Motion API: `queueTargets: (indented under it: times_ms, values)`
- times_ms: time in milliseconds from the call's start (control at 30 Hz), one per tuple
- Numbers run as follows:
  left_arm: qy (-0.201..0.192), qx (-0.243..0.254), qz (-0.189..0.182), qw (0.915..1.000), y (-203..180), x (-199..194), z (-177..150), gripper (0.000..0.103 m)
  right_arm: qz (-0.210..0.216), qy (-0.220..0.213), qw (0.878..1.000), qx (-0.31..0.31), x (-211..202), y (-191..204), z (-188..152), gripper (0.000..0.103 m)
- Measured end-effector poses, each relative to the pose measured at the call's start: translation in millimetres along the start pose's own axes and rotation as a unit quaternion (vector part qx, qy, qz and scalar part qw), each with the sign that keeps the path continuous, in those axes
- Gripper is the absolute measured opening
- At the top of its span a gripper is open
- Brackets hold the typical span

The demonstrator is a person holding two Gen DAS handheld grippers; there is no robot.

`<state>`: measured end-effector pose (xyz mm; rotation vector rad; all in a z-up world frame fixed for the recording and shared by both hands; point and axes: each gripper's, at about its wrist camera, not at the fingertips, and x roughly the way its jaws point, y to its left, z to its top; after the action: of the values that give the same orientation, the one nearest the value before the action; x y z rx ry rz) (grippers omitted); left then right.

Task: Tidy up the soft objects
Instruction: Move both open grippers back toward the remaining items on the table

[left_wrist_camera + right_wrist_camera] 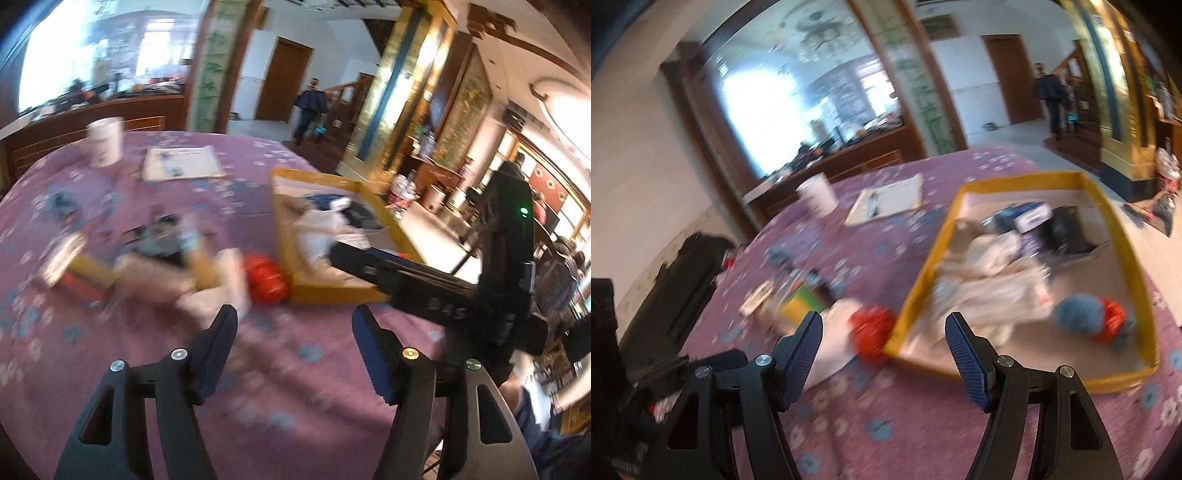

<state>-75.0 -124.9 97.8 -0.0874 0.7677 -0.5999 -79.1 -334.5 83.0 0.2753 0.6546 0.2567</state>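
Two tools are in our hands, and both are open with nothing between their fingers: the left tool (293, 325) and the right tool (882, 330) hang over the purple flowered counter (295, 384). From left to right we see a blurry pile of small things (155, 240), a soft white cloth (834, 332), and an orange ball (873, 328) touching the yellow tray's (916, 295) near corner. Inside the tray lie white cloths (982, 288), a blue fuzzy thing (1076, 314) and another orange ball (1112, 317).
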Motion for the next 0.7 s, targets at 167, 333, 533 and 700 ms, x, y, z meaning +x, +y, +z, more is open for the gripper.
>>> queueTargets:
  times_ms: [167,333,533,700]
  values:
    - [-0.010,-0.054,0.043,0.9976,59.5,-20.9,-18.5,0.065,0.036,0.048,0.998,-0.037,24.3,28.1,-14.8,0.073]
    - [-0.019,-0.104,0.079,0.9912,112.8,-28.0,-28.7,0.065,0.075,0.093,0.992,-0.044,51.7,49.9,-20.2,0.073]
    - [-0.012,-0.136,0.078,0.9876,144.7,-18.2,-41.1,0.065,0.019,0.129,0.979,-0.159,87.5,82.4,-14.5,0.073]
    - [-0.008,-0.141,0.056,0.9884,148.8,-15.7,-42.7,0.065,0.013,0.150,0.975,-0.163,116.0,78.3,-8.9,0.070]
